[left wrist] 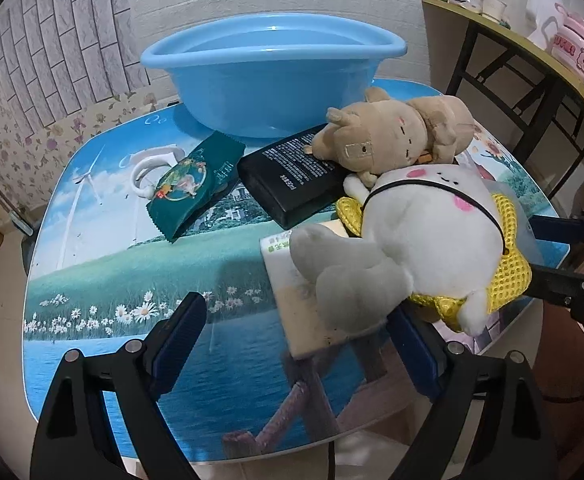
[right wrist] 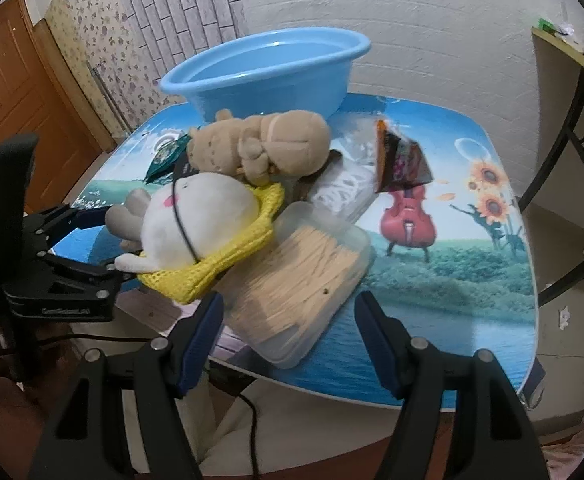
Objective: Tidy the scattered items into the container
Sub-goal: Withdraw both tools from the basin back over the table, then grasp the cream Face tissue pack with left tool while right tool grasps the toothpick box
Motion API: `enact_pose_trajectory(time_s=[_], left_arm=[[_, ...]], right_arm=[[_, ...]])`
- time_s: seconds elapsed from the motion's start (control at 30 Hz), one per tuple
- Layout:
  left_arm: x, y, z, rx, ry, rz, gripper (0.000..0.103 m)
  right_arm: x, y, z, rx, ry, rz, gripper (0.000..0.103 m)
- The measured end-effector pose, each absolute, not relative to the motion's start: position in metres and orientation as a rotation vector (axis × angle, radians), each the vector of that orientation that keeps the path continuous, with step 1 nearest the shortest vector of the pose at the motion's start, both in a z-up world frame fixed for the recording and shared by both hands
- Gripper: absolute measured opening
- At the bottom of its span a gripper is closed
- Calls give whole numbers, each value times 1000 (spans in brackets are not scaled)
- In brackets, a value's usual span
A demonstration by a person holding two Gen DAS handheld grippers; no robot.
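Observation:
A blue plastic basin stands at the table's far edge; it also shows in the right wrist view. In front of it lie a brown plush, a white plush in yellow mesh, a black box, a green snack packet and a white earphone-like loop. My left gripper is open just short of a cream carton under the white plush. My right gripper is open around the near end of a clear box of wooden sticks. A dark red snack packet leans behind it.
The low table has a printed landscape top. A black-framed side table with a pink jar stands to the right. A wooden door is at the left. A clear bag of white items lies behind the stick box.

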State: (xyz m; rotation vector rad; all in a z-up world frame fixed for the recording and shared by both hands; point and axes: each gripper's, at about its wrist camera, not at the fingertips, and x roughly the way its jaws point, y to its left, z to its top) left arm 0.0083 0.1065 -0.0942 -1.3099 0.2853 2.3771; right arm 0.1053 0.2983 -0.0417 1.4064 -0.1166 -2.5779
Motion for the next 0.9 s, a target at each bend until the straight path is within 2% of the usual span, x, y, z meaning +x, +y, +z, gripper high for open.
enact_pose_trajectory(time_s=[0.07,0.13,0.2,0.4,0.57,0.9], left_arm=[[9,103,-94,-1305,274,2387,89],[8,100,-94,-1304,271,2401,82],[7,97,-94,-1312,261,2402,67],[7,89,-95,-1312,255,2407,57],[6,77,-94,-1320,243,2430,54],[3,63,-90,-1303,238,2455,54]], right_arm=[[105,298,-42,1410,-118,-2584,72],[104,299,-42,1415,-140,-2580,73],[103,296,-43,1418,-161,-2569,73],[101,289,-44,1432,-130,-2584,76],[100,298,-43,1438,-111,-2592,83],[109,331,-43,1493,-107,-2624,84]])
